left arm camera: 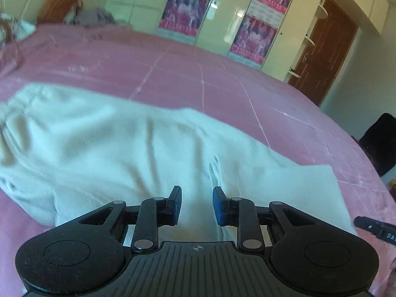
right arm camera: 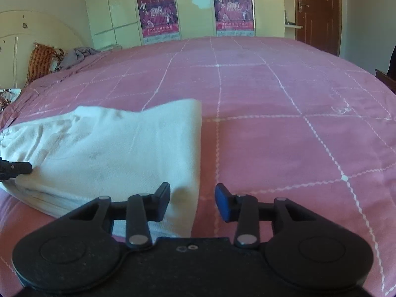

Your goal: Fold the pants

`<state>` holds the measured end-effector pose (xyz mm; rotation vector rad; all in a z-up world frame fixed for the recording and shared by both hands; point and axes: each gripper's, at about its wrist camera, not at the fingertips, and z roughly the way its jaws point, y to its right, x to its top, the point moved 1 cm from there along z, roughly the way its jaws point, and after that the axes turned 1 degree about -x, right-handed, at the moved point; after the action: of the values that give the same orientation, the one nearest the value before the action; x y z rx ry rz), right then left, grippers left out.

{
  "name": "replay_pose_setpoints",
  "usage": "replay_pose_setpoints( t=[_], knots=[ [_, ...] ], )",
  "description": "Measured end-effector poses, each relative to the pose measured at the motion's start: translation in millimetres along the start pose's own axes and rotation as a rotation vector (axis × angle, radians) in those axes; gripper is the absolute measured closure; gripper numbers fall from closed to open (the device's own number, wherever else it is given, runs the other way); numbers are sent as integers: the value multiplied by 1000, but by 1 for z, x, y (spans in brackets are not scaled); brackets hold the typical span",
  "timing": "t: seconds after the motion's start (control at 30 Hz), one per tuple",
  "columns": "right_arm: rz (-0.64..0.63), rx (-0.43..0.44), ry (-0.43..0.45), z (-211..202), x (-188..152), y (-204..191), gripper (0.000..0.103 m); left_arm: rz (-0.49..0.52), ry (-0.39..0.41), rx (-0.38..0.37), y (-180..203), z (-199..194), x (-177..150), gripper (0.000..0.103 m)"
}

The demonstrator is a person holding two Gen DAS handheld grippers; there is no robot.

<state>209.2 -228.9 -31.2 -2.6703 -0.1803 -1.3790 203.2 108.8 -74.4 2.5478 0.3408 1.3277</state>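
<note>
White pants [left arm camera: 118, 146] lie on the pink bedspread [left arm camera: 173, 74], waistband to the left and leg end to the right. My left gripper [left arm camera: 196, 205] is open and empty just above the middle of the pants. In the right wrist view the pants [right arm camera: 111, 148] fill the left half, with their straight folded edge running down the middle. My right gripper [right arm camera: 192, 203] is open and empty, straddling that edge near the bed's front. The tip of the right gripper shows at the right edge of the left wrist view [left arm camera: 373, 227], and the left gripper's tip [right arm camera: 14, 168] shows at the left of the right wrist view.
The pink checked bedspread [right arm camera: 284, 136] stretches wide to the right and behind the pants. Pillows and a grey cloth [right arm camera: 74, 55] lie at the headboard, far left. Wardrobes with posters [right arm camera: 232, 7] and a brown door [right arm camera: 319, 10] stand beyond the bed.
</note>
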Motion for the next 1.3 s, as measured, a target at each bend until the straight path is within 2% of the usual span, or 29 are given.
replay_pose_setpoints(
  t=[0.03,0.1,0.17,0.23,0.3,0.33,0.4,0.43,0.5,0.57,0.6,0.67,0.73,0.77,0.8,0.83,0.87,0.93,1.0,1.03,1.1,1.13,1.17,1.23,1.3],
  knots=[
    [3,4,26,-1,6,2,70,13,10,-21,2,1,6,77],
    [3,7,42,7,18,1,88,51,-18,-85,16,16,14,76],
    [-19,25,40,23,32,-5,90,109,-36,-137,32,34,15,76],
    [-75,18,32,40,39,-15,91,142,-138,-110,41,63,12,76],
    [-113,-26,-77,72,38,-16,96,141,-145,-108,44,71,11,77],
    [-113,-21,-90,80,37,-12,96,141,-147,-102,46,69,17,76],
    [-122,-24,-97,77,46,-13,94,169,-80,-85,52,58,25,76],
    [-117,-24,-60,71,53,-13,92,177,-66,-94,54,57,29,76],
    [-97,-9,-2,68,67,-13,89,169,-104,-104,53,70,32,74],
    [-88,-5,3,81,78,-12,89,191,-155,-99,52,87,25,71],
    [-92,-13,-27,94,80,-12,90,219,-146,-96,54,88,22,71],
    [-91,-38,-142,124,75,-7,89,222,-148,-74,59,78,29,70],
    [-95,-35,-107,109,78,-7,86,230,-67,-104,62,56,31,70],
    [-93,-23,-61,93,76,-7,82,233,-63,-103,62,52,28,69],
    [-83,-10,-27,78,71,-6,78,252,-123,-79,62,59,21,64],
    [-74,1,-18,66,62,-5,77,282,-188,-60,61,70,11,63],
    [-86,8,-35,61,52,-6,78,317,-149,-61,62,68,4,63],
    [-160,-22,-119,67,27,-12,77,331,-151,-32,67,59,5,63],
    [-177,-42,-67,48,20,-16,80,305,-107,-18,68,39,10,63],
    [-160,-16,-26,30,20,-16,80,290,-85,-22,67,29,10,63],
    [-141,8,59,2,16,-15,76,298,-96,-7,66,18,0,59],
    [-145,6,59,-5,12,-15,75,321,-141,13,66,23,-8,48],
    [-158,5,31,-4,6,-16,72,331,-183,25,64,28,-18,44],
    [-191,-15,-96,17,-9,-16,71,269,-159,4,52,19,-22,44],
    [-151,-7,-56,11,-7,-12,71,169,-102,-7,33,-4,-16,43]
  ],
)
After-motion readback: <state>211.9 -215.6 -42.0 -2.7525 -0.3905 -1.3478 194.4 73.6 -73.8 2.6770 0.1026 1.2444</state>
